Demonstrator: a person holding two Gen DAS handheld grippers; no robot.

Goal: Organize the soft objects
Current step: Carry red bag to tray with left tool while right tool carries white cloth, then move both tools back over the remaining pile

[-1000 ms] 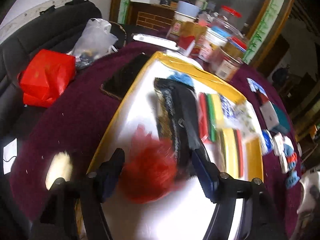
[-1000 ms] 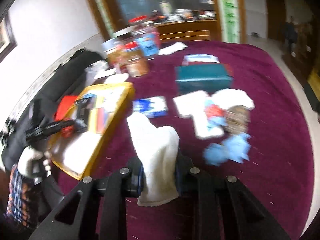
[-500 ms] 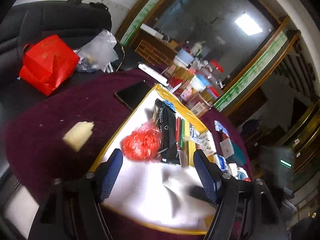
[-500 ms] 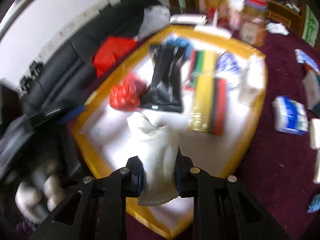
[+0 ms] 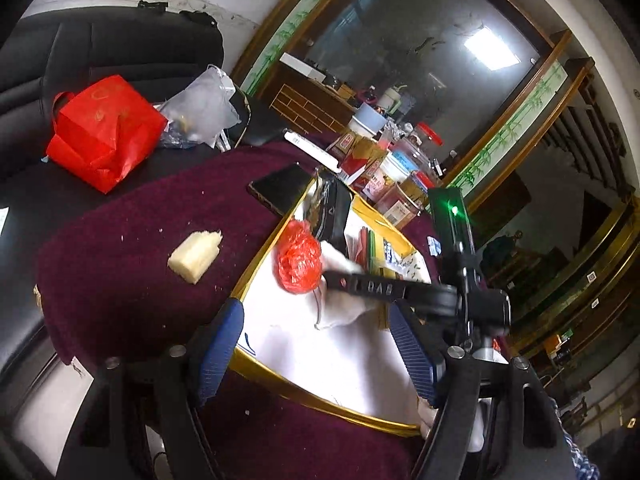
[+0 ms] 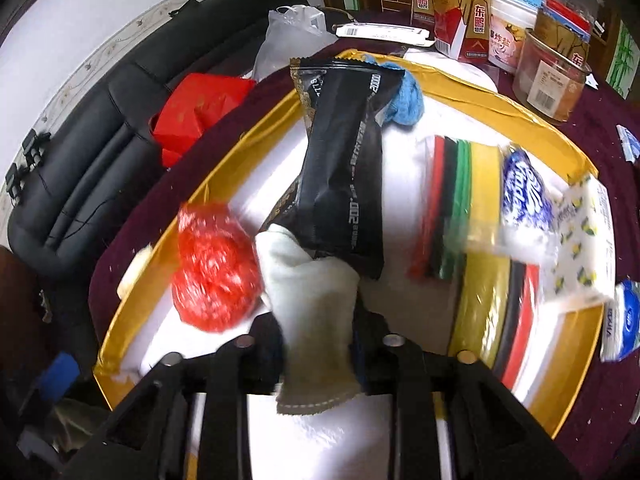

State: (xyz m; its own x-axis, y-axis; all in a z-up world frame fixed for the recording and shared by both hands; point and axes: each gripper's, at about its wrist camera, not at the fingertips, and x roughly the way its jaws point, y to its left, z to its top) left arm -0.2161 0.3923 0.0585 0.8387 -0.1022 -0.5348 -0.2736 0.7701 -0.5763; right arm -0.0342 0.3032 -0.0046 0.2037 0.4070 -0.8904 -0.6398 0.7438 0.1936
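My right gripper [image 6: 316, 332] is shut on a folded white cloth [image 6: 312, 300] and holds it low over the gold-rimmed white tray [image 6: 460, 76], between a red mesh ball [image 6: 214, 264] and a black packet [image 6: 344, 160]. My left gripper [image 5: 316, 344] is open and empty, back at the tray's near edge [image 5: 316, 394]. In the left wrist view the right gripper [image 5: 384, 288] reaches across the tray with the white cloth [image 5: 340, 308] beside the red ball [image 5: 298, 260].
The tray also holds a blue cloth [image 6: 404, 100], coloured strips [image 6: 452, 204] and tissue packs [image 6: 524, 196]. A pale sponge piece [image 5: 194, 256] and a phone [image 5: 280, 192] lie on the maroon tablecloth. Jars and boxes [image 6: 472, 20] stand behind. A red bag [image 5: 102, 136] sits on the black sofa.
My left gripper let go of the red ball on the tray and drew back. My right gripper carried the white cloth from the table over the tray and lowered it beside the ball.
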